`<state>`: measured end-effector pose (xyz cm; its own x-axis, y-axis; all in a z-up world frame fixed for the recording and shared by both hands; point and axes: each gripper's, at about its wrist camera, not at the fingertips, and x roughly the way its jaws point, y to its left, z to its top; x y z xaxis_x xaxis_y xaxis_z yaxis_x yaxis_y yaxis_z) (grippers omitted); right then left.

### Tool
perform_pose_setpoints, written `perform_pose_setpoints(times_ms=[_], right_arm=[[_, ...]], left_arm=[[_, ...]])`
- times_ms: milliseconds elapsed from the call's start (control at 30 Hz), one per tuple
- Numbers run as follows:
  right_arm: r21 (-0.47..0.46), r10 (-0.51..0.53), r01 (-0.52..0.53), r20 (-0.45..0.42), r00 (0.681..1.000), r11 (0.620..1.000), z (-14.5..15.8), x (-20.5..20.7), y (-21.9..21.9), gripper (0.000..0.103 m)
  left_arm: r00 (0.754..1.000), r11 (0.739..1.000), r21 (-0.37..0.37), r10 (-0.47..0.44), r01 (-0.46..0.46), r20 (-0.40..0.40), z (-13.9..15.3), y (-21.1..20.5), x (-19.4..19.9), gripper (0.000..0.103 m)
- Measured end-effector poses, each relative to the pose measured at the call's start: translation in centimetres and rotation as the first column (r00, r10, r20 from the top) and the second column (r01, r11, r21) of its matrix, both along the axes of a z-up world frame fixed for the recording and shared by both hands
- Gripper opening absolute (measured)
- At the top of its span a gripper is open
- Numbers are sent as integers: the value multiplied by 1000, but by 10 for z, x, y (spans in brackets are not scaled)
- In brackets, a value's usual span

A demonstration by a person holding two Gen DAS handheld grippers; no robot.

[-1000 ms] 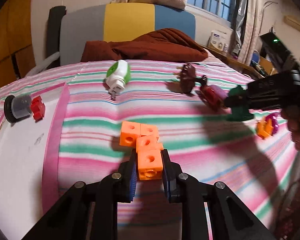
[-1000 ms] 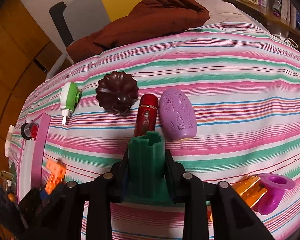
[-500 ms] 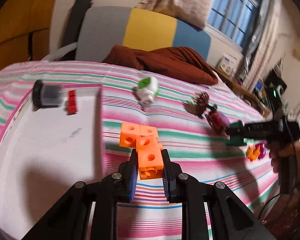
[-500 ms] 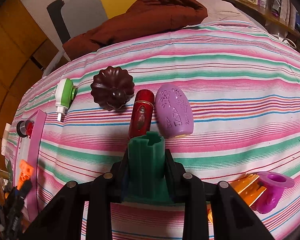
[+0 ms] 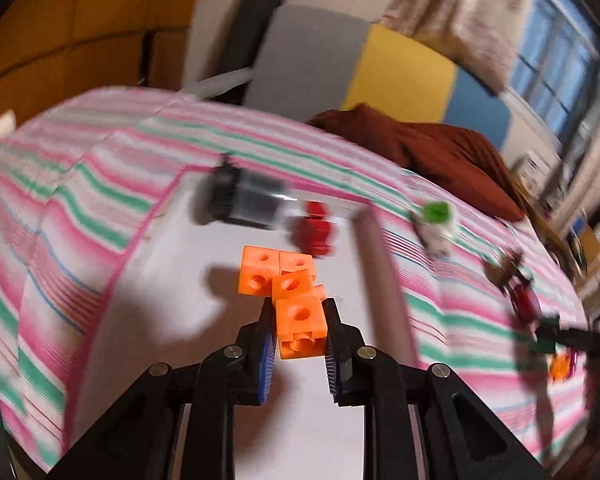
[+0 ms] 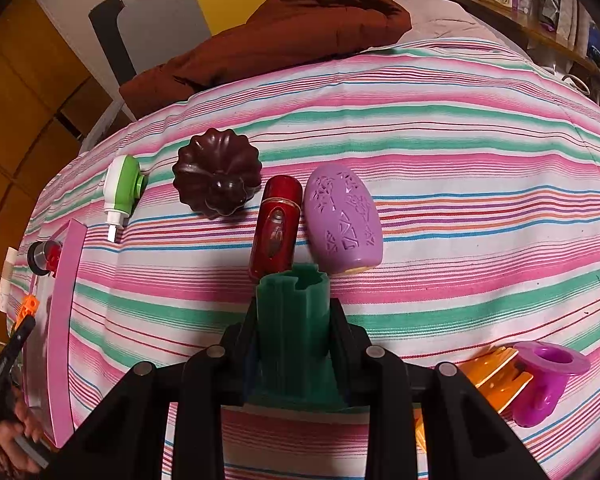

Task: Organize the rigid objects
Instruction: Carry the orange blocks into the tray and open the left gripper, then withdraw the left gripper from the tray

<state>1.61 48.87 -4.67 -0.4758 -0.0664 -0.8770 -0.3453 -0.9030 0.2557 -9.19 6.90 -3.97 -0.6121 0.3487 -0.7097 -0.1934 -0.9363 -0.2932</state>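
Note:
My left gripper [image 5: 300,330] is shut on a cluster of orange linked cubes [image 5: 290,290] and holds it over the white tray with a pink rim [image 5: 164,312]. A grey-and-black cylinder [image 5: 244,200] and a red block [image 5: 316,232] lie at the tray's far end. My right gripper [image 6: 294,320] is shut on a green ribbed tube [image 6: 292,312] above the striped bedcover. Just beyond it lie a red bottle [image 6: 276,228] and a purple egg-shaped case [image 6: 342,218].
A dark brown fluted mould [image 6: 216,176] and a green-and-white plug-in device [image 6: 122,188] lie farther back on the bed. An orange piece [image 6: 496,372] and a magenta funnel-shaped piece [image 6: 544,376] sit at the right. A brown blanket [image 6: 280,36] lies at the headboard.
My left gripper has swung left with the orange cubes, from above the striped bedcover to above the white tray. My right gripper has stayed nearly still with the green tube.

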Motion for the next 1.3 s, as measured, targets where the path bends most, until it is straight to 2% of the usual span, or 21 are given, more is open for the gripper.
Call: perform_pose_setpoints(times_ms=[200, 300, 367, 467, 533, 567, 633, 700, 767, 833, 900, 967, 1133, 1300], right_arm=[[28, 12, -12, 0, 1000, 1000, 1, -2, -3, 30], [28, 9, -9, 0, 1000, 1000, 1, -2, -2, 30], [27, 4, -4, 0, 1000, 1000, 1, -3, -1, 30], [30, -5, 5, 4, 1000, 1000, 0, -2, 0, 30], [36, -11, 11, 8, 1000, 999, -1, -3, 1, 30], [38, -12, 11, 10, 1000, 999, -1, -3, 0, 30], [42, -13, 12, 16, 1000, 999, -2, -3, 1, 30], [42, -14, 14, 15, 1000, 999, -2, -3, 2, 30], [39, -17, 17, 14, 1000, 999, -2, -3, 2, 30], [38, -18, 18, 14, 1000, 999, -2, -3, 3, 30], [42, -18, 17, 15, 1000, 999, -2, -4, 2, 30], [48, -16, 16, 16, 1000, 999, -2, -4, 0, 30], [49, -15, 14, 16, 1000, 999, -2, -4, 1, 30], [49, -13, 13, 7, 1000, 999, -1, -5, 2, 30]], left_arm=[[989, 995, 46, 82, -88, 121, -12, -32, -34, 22], [984, 994, 5, 112, -113, 141, -13, -36, -47, 22], [976, 992, 35, 113, -122, 187, -18, -40, -57, 22], [971, 987, 20, 152, -158, 185, -20, -44, -66, 22], [973, 988, 48, 138, -149, 185, -21, -44, -69, 26], [973, 987, 57, 137, -150, 185, -21, -44, -70, 32], [980, 988, 91, 104, -121, 172, -18, -39, -64, 51], [985, 987, 132, 73, -94, 159, -12, -33, -51, 86], [987, 982, 153, 93, -113, 129, -6, -31, -34, 103], [988, 976, 175, 113, -131, 105, -2, -31, -20, 103], [988, 974, 191, 99, -120, 116, -5, -30, -4, 103], [988, 976, 182, 99, -119, 115, -7, -26, 9, 103], [997, 993, 91, 70, -72, 34, -7, -7, 42, 103], [997, 1000, -5, -26, 25, -66, -3, 15, 72, 103]])
